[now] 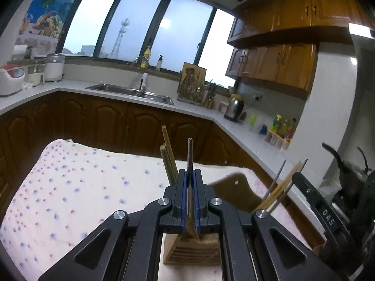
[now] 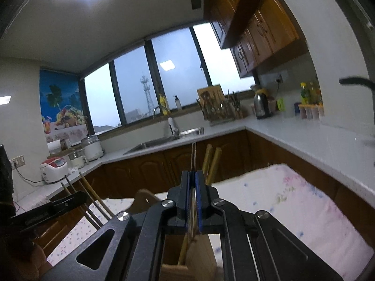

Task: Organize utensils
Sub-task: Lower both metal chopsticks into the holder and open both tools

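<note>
My left gripper (image 1: pixel 189 173) is shut on a bundle of chopsticks: one metal stick (image 1: pixel 190 154) stands straight up and wooden ones (image 1: pixel 167 157) lean left. Below it a slotted wooden holder (image 1: pixel 194 248) stands on the table. My right gripper (image 2: pixel 192 175) is likewise shut on a metal chopstick (image 2: pixel 193 157) and wooden chopsticks (image 2: pixel 211 164), with a wooden holder (image 2: pixel 187 262) beneath it. Each view shows the other gripper's bundle, at the right (image 1: pixel 279 189) and at the left (image 2: pixel 89 199).
The table wears a white cloth (image 1: pixel 70 187) dotted with small flowers. A brown wooden chair back (image 1: pixel 236 192) rises behind it. Dark cabinets, a white counter (image 1: pixel 199 112), a sink (image 1: pixel 131 91), a kettle (image 1: pixel 234 107) and a utensil rack (image 2: pixel 218 107) line the far walls.
</note>
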